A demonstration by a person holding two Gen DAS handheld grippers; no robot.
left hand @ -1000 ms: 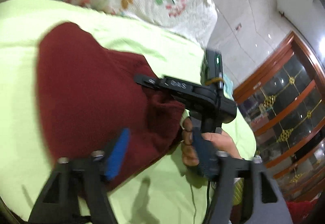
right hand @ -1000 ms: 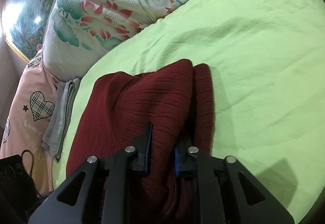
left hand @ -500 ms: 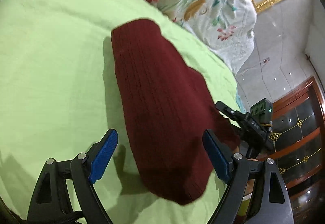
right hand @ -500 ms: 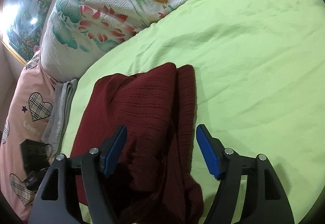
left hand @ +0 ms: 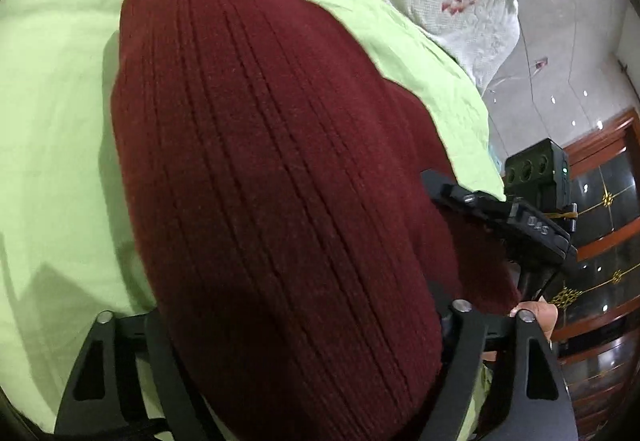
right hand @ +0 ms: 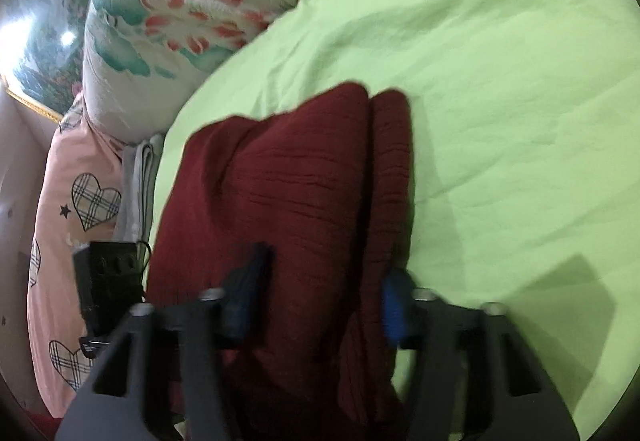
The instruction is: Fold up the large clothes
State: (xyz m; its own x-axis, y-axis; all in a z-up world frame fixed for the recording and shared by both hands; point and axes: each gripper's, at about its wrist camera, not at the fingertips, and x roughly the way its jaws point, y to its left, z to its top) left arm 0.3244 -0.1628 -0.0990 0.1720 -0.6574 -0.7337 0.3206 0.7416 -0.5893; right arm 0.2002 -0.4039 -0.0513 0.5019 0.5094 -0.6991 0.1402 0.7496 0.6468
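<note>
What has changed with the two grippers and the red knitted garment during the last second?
Both grippers opened half a second ago. Now the left gripper has pushed forward to straddle the folded dark red ribbed knit garment, and the right gripper straddles its end. The garment stays on the light green bedsheet.

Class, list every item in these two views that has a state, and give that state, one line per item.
Maroon sweater: folded into a bundle, lying on the sheet.
Green sheet: spread, slightly wrinkled.
Left gripper: open, straddling the sweater.
Right gripper: open, around the sweater's edge.
Floral quilt: bunched up.
</note>
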